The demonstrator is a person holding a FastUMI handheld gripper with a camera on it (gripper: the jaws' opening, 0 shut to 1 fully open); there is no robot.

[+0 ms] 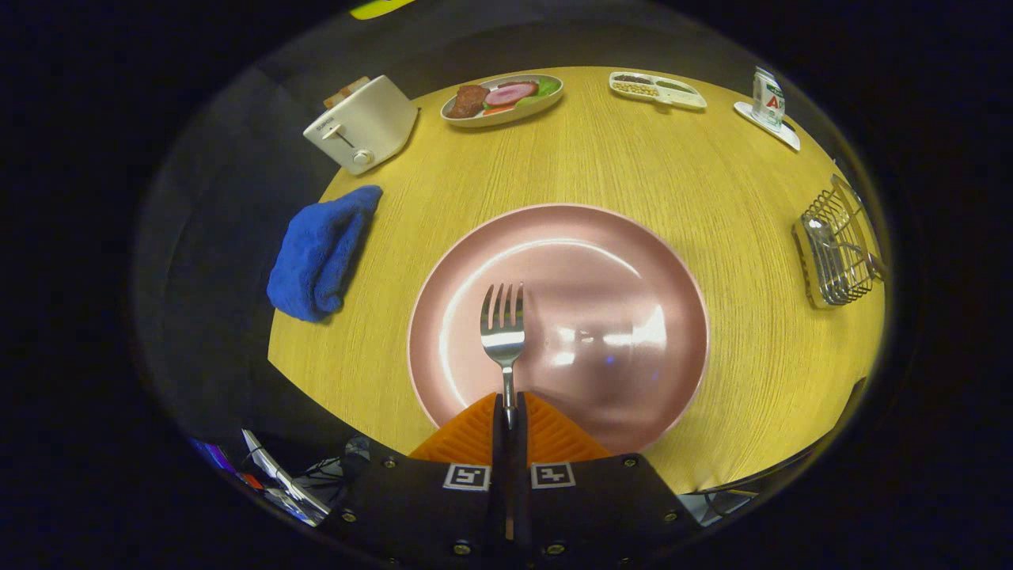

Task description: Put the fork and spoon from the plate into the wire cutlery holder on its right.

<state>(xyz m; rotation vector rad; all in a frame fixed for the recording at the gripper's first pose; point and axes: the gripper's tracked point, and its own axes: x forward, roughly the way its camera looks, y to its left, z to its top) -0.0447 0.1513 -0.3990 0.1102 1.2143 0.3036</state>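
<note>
Above the pink plate [633, 261] the gripper [510, 412] holds the fork [503, 328] by its handle. Its two orange fingers [467, 435] are closed together, with only the thin handle between them, and both seem to press on it. The fork points straight forward from the fingertips, with the tines out ahead over the plate. It appears lifted free, though I cannot tell how high.

I see no spoon on the plate. Something shiny stands already in the wire cutlery holder [839, 253], and it may be the spoon, but it is too small to be sure. So the step in hand, as I judge it, is to carry the fork to the holder.

The holder stands on the wooden table [601, 158], well apart from the plate, on the right of the fingers and a little beyond them. To do this step well, the person should keep the grip firm, because a thin metal handle can turn or slip between flat pads. The fork should be brought over the holder's opening and tipped so that it goes in lengthwise. The fingers should open only when it is well inside, otherwise it may catch on the wire rim or push the light basket over.
</note>
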